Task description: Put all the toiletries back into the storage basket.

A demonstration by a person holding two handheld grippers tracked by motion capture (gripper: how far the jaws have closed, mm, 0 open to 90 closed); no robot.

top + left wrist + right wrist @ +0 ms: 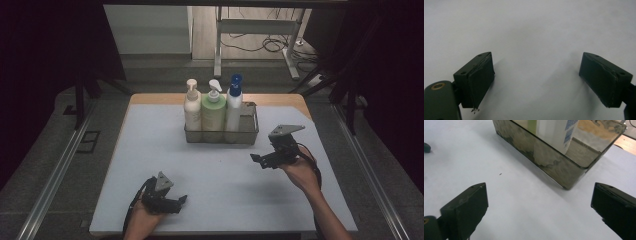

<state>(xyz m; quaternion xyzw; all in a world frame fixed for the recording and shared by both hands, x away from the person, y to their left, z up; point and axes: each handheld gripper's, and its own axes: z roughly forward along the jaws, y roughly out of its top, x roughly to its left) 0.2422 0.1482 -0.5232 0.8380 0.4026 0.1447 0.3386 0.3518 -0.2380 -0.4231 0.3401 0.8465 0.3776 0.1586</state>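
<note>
The blue print on the white bottle's label (569,130) is too blurred to read.

Your right gripper view cuts the white bottle (556,132) off at the top edge, so you lose its pump and most of its label, whose blue print is too blurred to read. The green bottle (532,125) beside it is just a sliver. The metal basket (549,162) runs out past the top too. In the high view, the basket's front wall (220,136) hides the bottle bases, and the labels are too small to read.
</note>
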